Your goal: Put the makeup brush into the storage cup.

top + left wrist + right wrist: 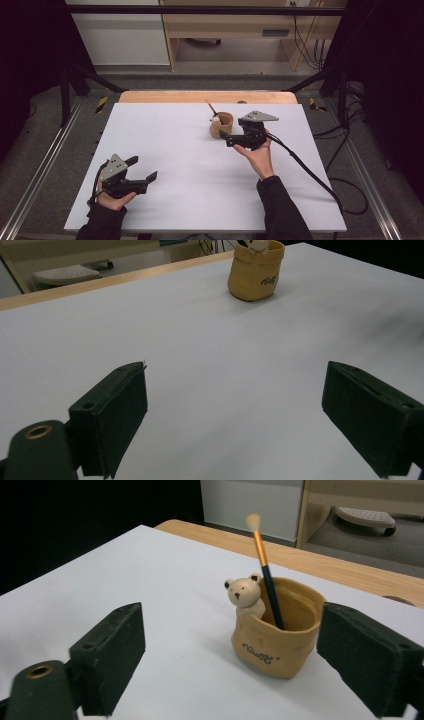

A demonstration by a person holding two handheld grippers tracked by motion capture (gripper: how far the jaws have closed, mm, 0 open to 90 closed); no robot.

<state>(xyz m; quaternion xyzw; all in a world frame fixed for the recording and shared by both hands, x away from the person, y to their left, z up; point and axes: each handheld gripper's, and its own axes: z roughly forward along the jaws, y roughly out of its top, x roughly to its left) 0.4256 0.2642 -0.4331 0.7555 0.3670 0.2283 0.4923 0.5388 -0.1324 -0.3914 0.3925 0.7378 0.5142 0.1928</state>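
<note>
Desk (165,150): carries everything; a white sheet covers it, leaving a strip of the far edge bare.
Cup (221,124): upright on the desk, right of centre, towards the far edge.
Brush (265,575): stands in the cup, leaning against its rim, tip up.
Bear figure (244,596): at the cup's rim, just beside the brush.
Right claw (225,138): just beside the cup, on its near right side, apart from it.
Left claw (142,169): near left corner of the desk, well apart from the cup.
</note>
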